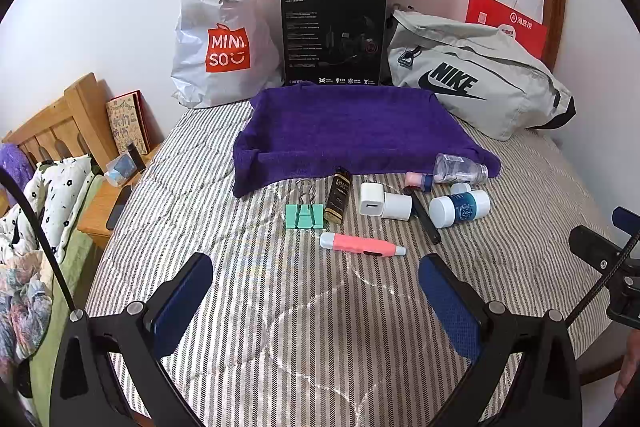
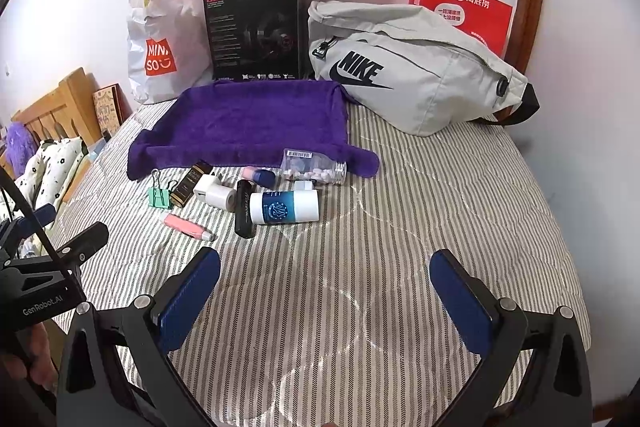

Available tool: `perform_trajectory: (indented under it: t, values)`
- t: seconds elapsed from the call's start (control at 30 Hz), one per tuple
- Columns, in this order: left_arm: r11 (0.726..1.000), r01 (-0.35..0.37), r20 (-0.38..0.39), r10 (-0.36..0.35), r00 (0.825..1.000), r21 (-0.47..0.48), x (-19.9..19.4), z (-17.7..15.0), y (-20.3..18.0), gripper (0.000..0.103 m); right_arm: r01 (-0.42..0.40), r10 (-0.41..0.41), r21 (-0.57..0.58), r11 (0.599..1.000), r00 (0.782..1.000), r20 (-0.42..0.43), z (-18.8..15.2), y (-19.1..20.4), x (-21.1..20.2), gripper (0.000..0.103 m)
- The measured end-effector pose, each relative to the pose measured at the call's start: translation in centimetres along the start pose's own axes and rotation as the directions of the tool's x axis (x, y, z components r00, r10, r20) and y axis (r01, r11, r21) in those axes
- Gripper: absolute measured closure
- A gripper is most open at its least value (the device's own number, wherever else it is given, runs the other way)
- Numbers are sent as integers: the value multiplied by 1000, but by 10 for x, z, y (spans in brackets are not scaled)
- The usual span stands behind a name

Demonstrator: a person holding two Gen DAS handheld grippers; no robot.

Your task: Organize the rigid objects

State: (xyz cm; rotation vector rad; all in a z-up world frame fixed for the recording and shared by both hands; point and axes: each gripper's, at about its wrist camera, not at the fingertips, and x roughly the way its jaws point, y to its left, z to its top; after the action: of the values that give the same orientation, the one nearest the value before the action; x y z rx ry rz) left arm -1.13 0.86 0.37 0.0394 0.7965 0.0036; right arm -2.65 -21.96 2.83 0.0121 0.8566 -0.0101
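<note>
Nothing is picked up yet. Both tongs hang spread and empty over the striped bed: left gripper [image 1: 316, 293], right gripper [image 2: 325, 289]. Ahead of them, left to right, lie green binder clip [image 1: 304, 215], pink pen [image 1: 362, 245], white charger [image 1: 385, 205], blue-labelled bottle [image 1: 460, 210]. Next, reach forward and close on the nearest, probably the pen, toward the purple towel [image 1: 352, 131].

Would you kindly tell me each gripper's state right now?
Left gripper: jaws open, holding nothing.
Right gripper: jaws open, holding nothing.
</note>
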Motion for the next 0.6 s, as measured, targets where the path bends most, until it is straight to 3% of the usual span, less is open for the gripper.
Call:
perform_trajectory:
  t: [0.6]
  values:
    - [1000,1,7,-1,1000,-4,-2,3,1,0,-15,15,9,1000,1000,-1,-1,2,-1,0]
